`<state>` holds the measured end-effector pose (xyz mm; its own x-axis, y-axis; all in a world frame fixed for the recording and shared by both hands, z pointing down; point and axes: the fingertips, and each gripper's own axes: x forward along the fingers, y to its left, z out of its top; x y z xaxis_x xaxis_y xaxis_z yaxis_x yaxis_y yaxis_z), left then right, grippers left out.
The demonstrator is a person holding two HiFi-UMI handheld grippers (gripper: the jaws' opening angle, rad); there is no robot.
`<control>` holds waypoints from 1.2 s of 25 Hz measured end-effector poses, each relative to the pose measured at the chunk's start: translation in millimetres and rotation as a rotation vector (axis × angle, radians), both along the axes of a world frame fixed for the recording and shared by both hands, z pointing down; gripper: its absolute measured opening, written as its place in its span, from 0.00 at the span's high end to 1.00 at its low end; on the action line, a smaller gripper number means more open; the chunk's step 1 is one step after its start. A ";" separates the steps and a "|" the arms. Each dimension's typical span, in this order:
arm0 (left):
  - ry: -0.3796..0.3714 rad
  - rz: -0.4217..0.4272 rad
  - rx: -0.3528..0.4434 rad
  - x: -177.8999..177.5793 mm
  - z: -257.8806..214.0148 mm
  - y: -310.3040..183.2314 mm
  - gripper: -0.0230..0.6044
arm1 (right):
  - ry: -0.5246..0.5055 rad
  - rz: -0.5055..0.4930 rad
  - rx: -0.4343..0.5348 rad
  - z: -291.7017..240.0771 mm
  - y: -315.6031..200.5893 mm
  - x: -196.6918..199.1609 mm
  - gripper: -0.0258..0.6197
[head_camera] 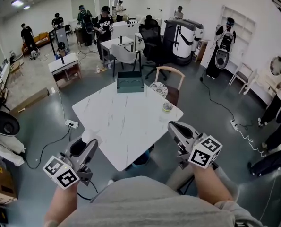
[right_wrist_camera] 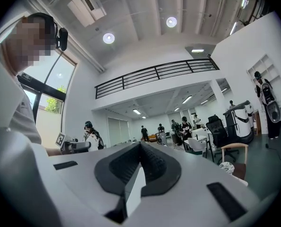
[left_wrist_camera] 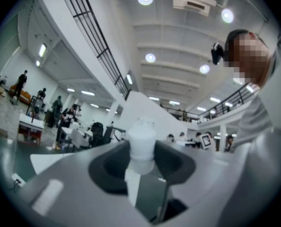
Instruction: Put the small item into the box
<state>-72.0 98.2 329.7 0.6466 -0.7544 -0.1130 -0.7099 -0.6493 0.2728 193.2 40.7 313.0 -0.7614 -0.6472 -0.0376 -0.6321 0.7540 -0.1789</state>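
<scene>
A small white bottle-like item sits between the jaws of my left gripper, which is shut on it. In the head view that gripper hovers off the table's near-left corner with the white item at its tip. My right gripper is by the table's near-right edge; its jaws are shut with nothing between them. A dark teal box stands at the far edge of the white marble table. Both grippers are far from the box.
A small round clear object lies near the table's right corner. A wooden chair with a patterned cushion stands behind the table on the right. Cables and a power strip lie on the floor at the left. Several people and desks are far behind.
</scene>
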 end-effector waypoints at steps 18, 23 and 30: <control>0.027 0.194 -0.025 -113.4 7.8 -175.9 0.70 | 0.045 0.188 -0.057 -4.7 -128.0 -110.4 0.95; 0.045 0.252 -0.031 -111.1 13.1 -208.8 0.70 | 0.059 0.238 -0.073 0.5 -147.9 -109.6 0.95; 0.039 0.305 -0.045 -88.5 22.7 -242.1 0.70 | 0.078 0.251 -0.104 13.7 -166.0 -103.2 0.95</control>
